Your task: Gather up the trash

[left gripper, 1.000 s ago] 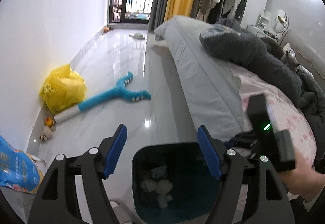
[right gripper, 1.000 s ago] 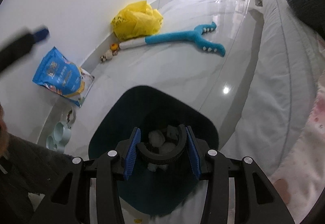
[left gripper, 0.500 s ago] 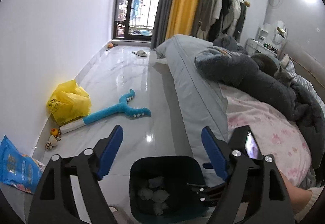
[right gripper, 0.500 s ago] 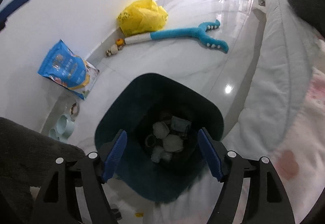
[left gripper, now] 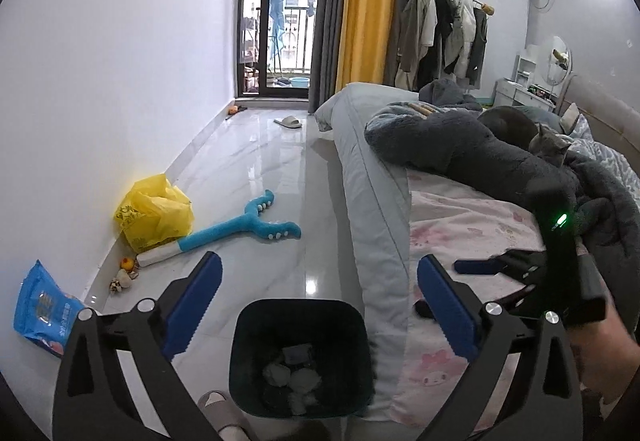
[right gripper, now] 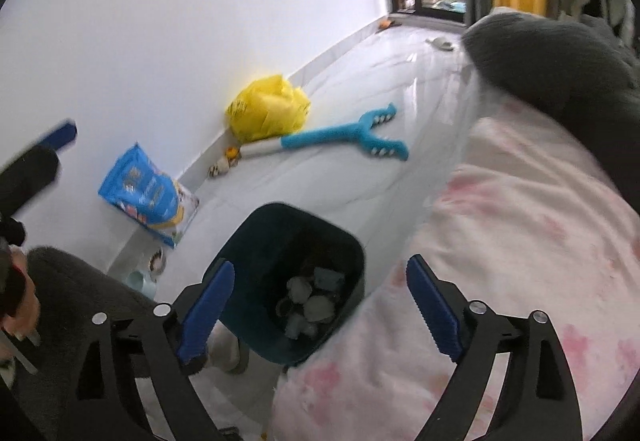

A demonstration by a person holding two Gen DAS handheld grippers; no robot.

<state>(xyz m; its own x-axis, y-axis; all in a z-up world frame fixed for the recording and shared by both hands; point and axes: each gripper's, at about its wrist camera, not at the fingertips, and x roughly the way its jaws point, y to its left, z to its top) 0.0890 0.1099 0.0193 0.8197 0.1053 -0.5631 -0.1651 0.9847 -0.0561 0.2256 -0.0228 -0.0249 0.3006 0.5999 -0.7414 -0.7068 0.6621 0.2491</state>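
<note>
Standing on the glossy pale tile floor right against the edge of the bed, the dark teal bin is open at the top and holds the collected trash: several crumpled white wads of paper and a small pale packet lying at its bottom, with what may be a dark ring-shaped piece among them in the right wrist view, though that view is too blurred to be sure. The left gripper hangs above the bin with its blue pads spread wide and nothing between them; its jaws have just been opening. The right gripper is likewise spread wide and empty above the bin, its jaws also having just been opening, and no pad touches anything. A beige slipper lies just beside the bin's near side. Along the white wall sit a yellow plastic bag, a blue pouch and a few small toys, with a long blue plush toy stretched out on the tiles near the bag. A pink-patterned sheet covers the bed, where a dark grey blanket lies heaped and a grey cat rests behind it. Farther back are a yellow curtain, a glass balcony door and a rack of hanging clothes.
</note>
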